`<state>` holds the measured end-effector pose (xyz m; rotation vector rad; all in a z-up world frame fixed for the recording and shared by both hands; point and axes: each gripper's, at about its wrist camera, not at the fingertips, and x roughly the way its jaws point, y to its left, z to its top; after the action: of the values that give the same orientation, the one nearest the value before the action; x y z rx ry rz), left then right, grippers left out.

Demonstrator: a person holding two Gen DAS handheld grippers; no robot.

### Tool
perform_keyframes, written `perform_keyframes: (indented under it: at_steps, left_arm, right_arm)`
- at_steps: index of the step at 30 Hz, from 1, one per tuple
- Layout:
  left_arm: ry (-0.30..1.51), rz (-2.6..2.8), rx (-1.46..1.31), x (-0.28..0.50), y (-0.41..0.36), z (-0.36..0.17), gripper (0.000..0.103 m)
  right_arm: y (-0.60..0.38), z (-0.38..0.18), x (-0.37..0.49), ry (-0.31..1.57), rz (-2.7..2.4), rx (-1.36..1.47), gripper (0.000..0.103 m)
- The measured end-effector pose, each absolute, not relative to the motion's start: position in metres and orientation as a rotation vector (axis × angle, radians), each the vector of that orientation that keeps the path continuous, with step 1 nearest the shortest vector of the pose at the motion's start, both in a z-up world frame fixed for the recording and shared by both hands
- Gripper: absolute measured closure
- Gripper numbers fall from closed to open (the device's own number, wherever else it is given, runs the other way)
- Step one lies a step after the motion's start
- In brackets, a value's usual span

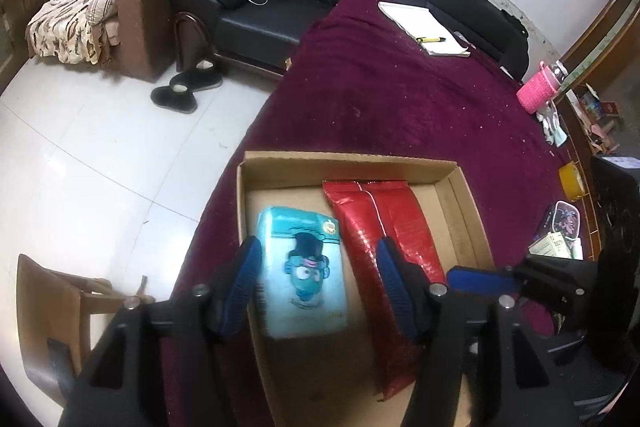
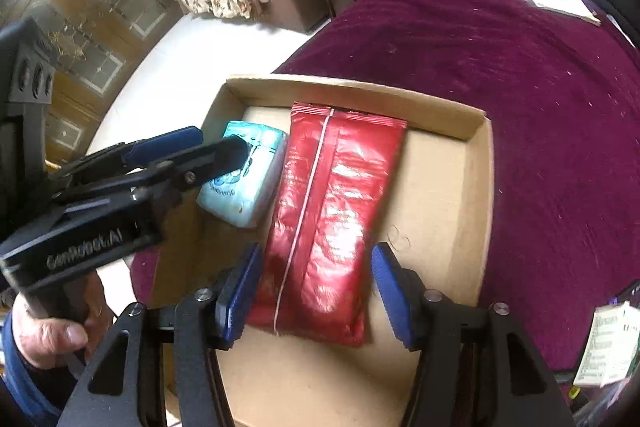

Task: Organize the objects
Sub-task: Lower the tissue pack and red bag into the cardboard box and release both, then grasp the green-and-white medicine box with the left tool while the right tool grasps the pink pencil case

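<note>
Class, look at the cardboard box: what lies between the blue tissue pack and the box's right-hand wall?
The red foil pouch lies there, beside the blue tissue pack, with bare cardboard box floor beyond it; the right wrist view shows this best.

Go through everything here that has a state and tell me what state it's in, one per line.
Cardboard box: open-topped, on the maroon cloth.
Blue tissue pack: lying flat in the box, left side.
Red pouch: sealed, lying flat beside the pack.
Left claw: open, over the pack.
Right claw: open, over the pouch.
Notepad: pen on top.
</note>
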<state>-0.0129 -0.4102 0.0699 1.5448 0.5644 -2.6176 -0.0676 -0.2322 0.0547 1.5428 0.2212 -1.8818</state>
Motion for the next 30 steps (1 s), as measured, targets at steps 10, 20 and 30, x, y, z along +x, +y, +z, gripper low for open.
perform_keyframes:
  at_steps: [10, 20, 30]
  left_arm:
    - [0.549, -2.709, 1.464, 0.007, -0.374, 0.094, 0.04]
    - [0.229, -2.928, 1.599, -0.005, -0.247, 0.1, 0.031]
    - [-0.479, -3.184, 1.854, -0.044, -0.093, 0.089, 0.015]
  right_arm:
    - [-0.142, 0.071, -0.042, 0.025, -1.934, 1.556, 0.041]
    - [-0.013, 0.082, -0.029, -0.201, -2.084, 1.597, 0.039]
    - [0.134, 0.085, -0.002, -0.434, -2.248, 1.671, 0.036]
